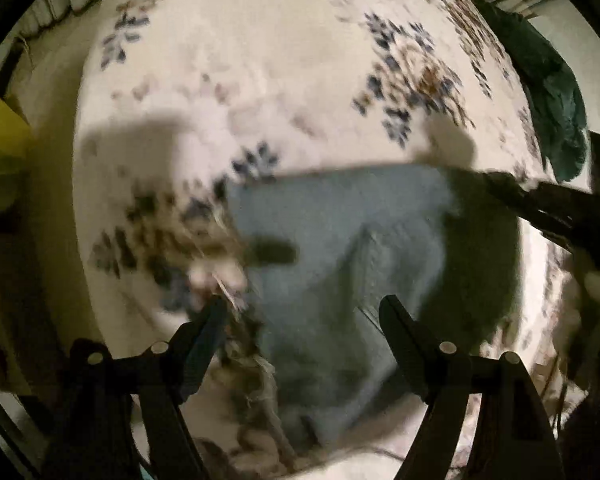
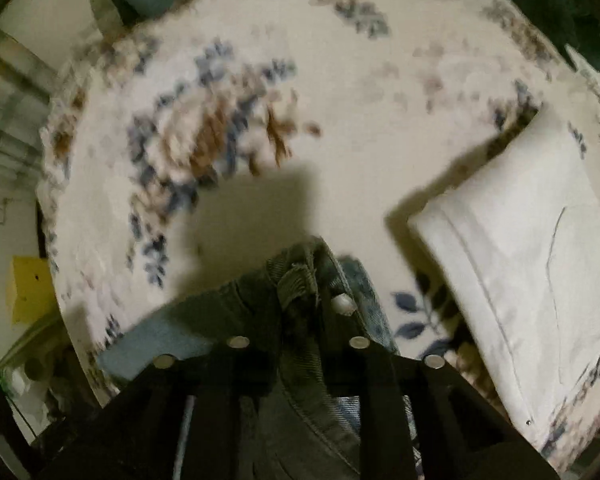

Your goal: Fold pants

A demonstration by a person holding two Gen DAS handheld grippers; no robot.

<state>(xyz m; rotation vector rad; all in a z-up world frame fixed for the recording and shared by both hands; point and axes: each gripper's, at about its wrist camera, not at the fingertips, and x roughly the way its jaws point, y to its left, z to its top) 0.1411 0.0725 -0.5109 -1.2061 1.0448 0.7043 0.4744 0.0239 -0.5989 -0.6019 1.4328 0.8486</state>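
Pants (image 1: 340, 240), light blue denim, lie folded flat on floral bedspread (image 1: 280, 80) toward its near edge, directly ahead of my left gripper (image 1: 302, 320). Left jaws spread wide, nothing between them, hovering over near part of pants, frayed hem beside left finger. My right gripper (image 2: 300, 300) clenched on bunched denim at pants' right edge, fabric gathered between its fingers. White pillow (image 2: 520, 280) on bedspread right of that grasp. Dark green cloth (image 1: 556, 100) at far right edge.

Bedspread (image 2: 360, 92) bare beyond pants (image 1: 340, 248); white pillow (image 2: 532, 280) blocks right side, dark green garment (image 1: 556, 92) far right edge.
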